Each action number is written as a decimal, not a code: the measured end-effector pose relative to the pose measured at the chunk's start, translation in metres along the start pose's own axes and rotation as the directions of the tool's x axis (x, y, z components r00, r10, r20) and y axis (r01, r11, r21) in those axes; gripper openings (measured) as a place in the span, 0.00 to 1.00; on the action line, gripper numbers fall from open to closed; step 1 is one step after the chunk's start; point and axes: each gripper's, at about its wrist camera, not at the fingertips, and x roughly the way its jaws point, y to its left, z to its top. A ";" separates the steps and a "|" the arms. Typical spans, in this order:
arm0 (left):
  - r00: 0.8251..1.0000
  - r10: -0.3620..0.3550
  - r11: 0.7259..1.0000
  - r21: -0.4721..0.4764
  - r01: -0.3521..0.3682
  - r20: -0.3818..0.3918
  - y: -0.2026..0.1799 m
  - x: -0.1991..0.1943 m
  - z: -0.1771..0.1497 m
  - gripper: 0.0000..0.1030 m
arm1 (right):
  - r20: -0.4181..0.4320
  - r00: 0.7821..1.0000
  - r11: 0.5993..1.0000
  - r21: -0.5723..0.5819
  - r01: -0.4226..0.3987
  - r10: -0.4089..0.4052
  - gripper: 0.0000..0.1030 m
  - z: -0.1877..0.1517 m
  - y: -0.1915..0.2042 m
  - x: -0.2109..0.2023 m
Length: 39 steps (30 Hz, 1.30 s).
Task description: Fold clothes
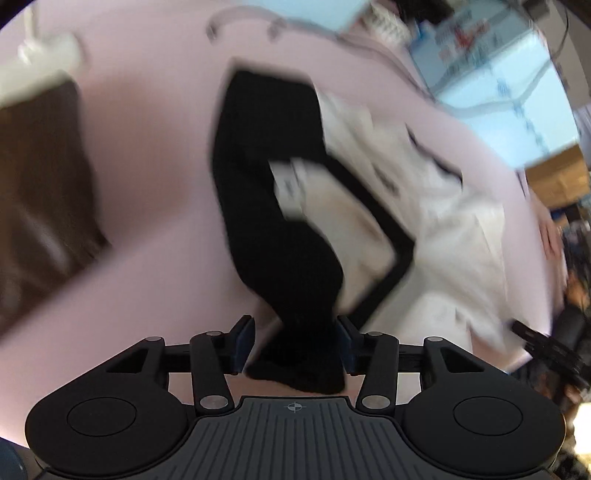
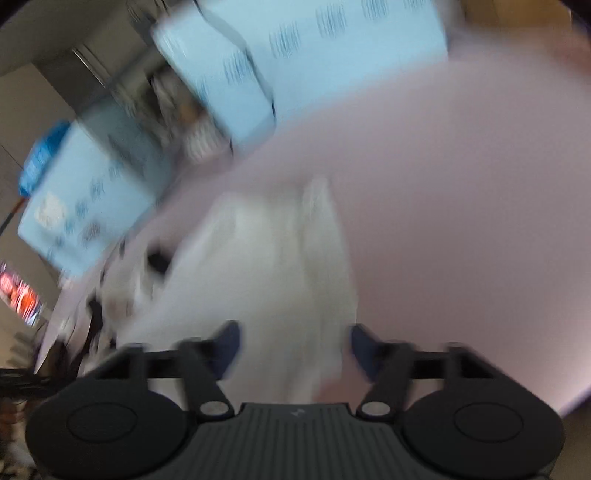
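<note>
A white garment with black trim (image 1: 424, 177) lies spread on the pink table (image 1: 155, 155). Its black part (image 1: 266, 177) runs down toward me, and the lower end (image 1: 299, 354) sits between the fingers of my left gripper (image 1: 295, 350). That gripper is open, its pads on either side of the black cloth. The right wrist view is heavily blurred. There, white cloth (image 2: 266, 266) stretches away from my right gripper (image 2: 295, 350), which is open with the cloth passing between its fingers.
A brown garment (image 1: 40, 177) lies at the table's left side, and a clear hanger (image 1: 243, 18) sits at the far edge. Light blue boxes (image 2: 314, 48) stand beyond the table. Bare pink tabletop (image 2: 461, 184) extends to the right of the white cloth.
</note>
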 end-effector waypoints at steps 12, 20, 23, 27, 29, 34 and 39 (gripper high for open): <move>0.988 -0.127 0.984 0.135 0.114 0.087 -0.065 0.053 0.092 0.68 | -0.231 0.973 0.994 -0.095 -0.048 0.025 0.79 0.034 0.042 0.117; 1.000 -0.006 0.975 0.224 0.005 0.002 -0.112 0.129 0.129 0.67 | -0.201 0.977 0.968 -0.250 0.025 -0.077 0.31 0.021 0.055 0.137; 0.999 -0.003 0.958 0.286 0.012 -0.031 -0.123 0.148 0.126 0.60 | -0.187 0.979 0.965 -0.262 0.026 -0.077 0.11 0.024 0.050 0.138; 0.998 0.041 0.933 0.356 -0.051 0.036 -0.134 0.150 0.119 0.11 | -0.135 0.990 0.957 -0.289 0.008 -0.049 0.09 0.033 0.055 0.136; 0.998 -0.015 0.948 0.317 -0.006 0.066 -0.130 0.140 0.126 0.09 | -0.084 0.996 0.951 -0.309 -0.018 -0.009 0.09 0.045 0.060 0.129; 0.977 -0.096 0.968 0.246 0.047 0.190 -0.124 0.116 0.148 0.08 | 0.037 0.999 0.954 -0.296 0.035 -0.025 0.10 0.083 0.064 0.133; 0.926 -0.034 0.999 0.052 0.015 0.376 -0.107 0.126 0.188 0.22 | 0.113 0.967 0.877 -0.408 0.255 -0.228 0.54 0.095 0.070 0.209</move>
